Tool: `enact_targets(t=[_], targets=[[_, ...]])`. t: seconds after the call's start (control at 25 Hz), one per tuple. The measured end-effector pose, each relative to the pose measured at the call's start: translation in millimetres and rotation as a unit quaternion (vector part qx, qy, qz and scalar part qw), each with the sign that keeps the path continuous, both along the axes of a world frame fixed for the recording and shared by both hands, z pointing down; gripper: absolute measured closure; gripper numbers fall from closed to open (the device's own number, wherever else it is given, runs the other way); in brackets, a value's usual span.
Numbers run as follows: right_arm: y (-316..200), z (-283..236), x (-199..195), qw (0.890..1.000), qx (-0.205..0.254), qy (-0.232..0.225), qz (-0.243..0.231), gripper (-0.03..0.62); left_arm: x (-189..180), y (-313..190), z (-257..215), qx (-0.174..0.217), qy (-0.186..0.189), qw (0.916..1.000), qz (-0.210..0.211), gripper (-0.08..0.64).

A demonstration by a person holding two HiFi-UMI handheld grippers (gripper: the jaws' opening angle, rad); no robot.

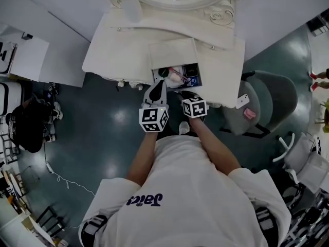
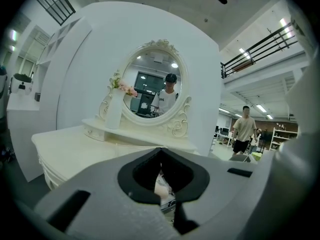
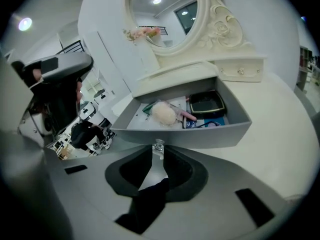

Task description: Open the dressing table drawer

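Right tool (image 3: 158, 152) seemingly grips knob (image 3: 159, 145); chair (image 1: 272, 99) near drawer (image 3: 200, 129).

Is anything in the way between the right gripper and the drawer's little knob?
No, nothing I can see. The right gripper is shut right on the knob at the front of the drawer, and the drawer is pulled out.

Carved wooden dressing table (image 1: 221, 71): oval framed mirror (image 3: 165, 14) at rear edge, centre; slim vase of flowers (image 2: 114, 111) at the mirror's left; box drawer (image 3: 200, 134) projects from front edge; inside, round puff (image 3: 163, 113) left, flat compact case (image 3: 207, 103) right; small drawer knob (image 3: 159, 145) between right gripper (image 3: 159, 153) jaws; padded chair (image 1: 272, 99) beyond right edge.
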State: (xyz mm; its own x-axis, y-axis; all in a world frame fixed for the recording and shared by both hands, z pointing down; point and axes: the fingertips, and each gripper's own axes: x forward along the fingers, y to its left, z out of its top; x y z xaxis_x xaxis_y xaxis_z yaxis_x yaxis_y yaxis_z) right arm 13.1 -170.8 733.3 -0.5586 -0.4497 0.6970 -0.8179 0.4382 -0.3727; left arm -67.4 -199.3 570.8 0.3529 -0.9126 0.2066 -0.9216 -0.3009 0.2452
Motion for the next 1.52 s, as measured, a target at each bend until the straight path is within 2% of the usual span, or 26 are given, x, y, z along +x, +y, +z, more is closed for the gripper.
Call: enact_targets(t=[0.16,0.32,0.56,0.8,0.92,1.04,1.52], targets=[[2,-37,7,0.999,0.031,-0.018,-0.001,0.522,-5,-3,-13,0.011,0.000,0.9999,-0.010,0.545],[-23,-98,19,0.993,0.116,-0.035,0.013,0.552,-5,-9,-33,0.033,-0.003,0.9993,-0.016,0.545],[-48,-205,42,0.963,0.265,-0.047,0.030,0.581,8,-10,-80,0.074,-0.008,0.9971,-0.014,0.545],[-51,-274,62,0.929,0.366,-0.022,0.053,0.583,16,-6,-126,0.114,-0.009,0.9933,-0.012,0.545],[-49,-292,68,0.920,0.385,-0.028,0.067,0.583,19,1,-138,0.128,-0.013,0.9916,-0.012,0.545],[-47,-301,70,0.916,0.393,-0.032,0.069,0.583,21,2,-138,0.132,-0.013,0.9911,-0.013,0.545],[-53,-290,69,0.920,0.384,-0.027,0.072,0.583,25,-3,-132,0.129,-0.001,0.9917,-0.006,0.545]])
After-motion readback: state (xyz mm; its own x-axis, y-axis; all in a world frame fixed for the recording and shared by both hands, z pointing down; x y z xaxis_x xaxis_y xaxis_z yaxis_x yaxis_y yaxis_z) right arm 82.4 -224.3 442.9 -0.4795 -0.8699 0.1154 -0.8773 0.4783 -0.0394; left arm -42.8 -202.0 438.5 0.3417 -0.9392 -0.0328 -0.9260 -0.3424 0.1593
